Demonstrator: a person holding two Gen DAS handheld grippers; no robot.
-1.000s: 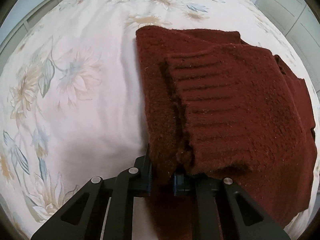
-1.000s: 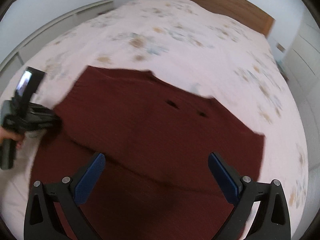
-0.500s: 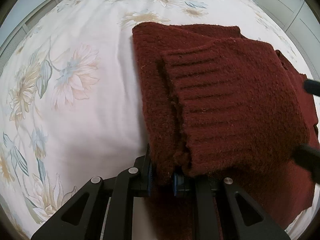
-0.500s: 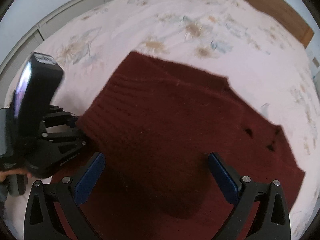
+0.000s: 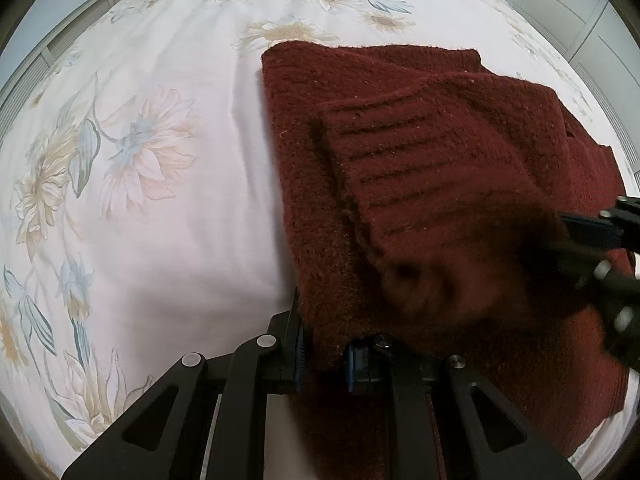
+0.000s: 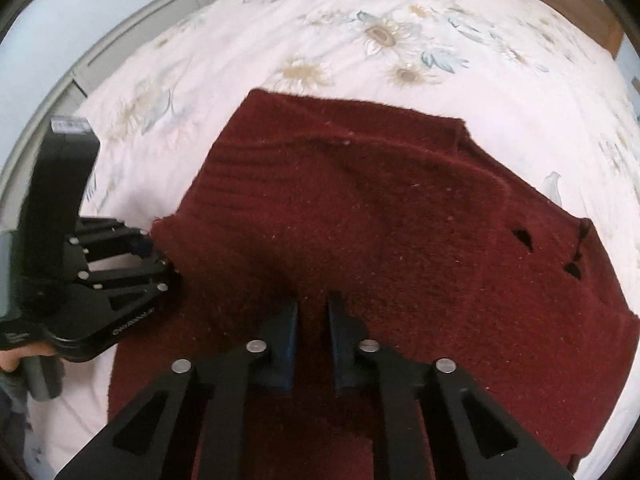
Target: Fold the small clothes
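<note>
Left gripper (image 5: 324,354) pinches the dark red knitted sweater (image 5: 432,184) on the floral bed (image 5: 168,216); right gripper (image 6: 312,320) fingers just snapped narrow onto its knit

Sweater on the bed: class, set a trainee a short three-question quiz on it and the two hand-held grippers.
1. True or false: the left hand-held gripper is shut on the sweater's edge.
2. The sweater lies on: A a wooden table; B a flowered bedsheet; C a tiled floor.
3. What sits between the right hand-held gripper's pads?

Key: 1 true. 2 B. 3 sweater fabric; its jaws have just been closing onto it.
</note>
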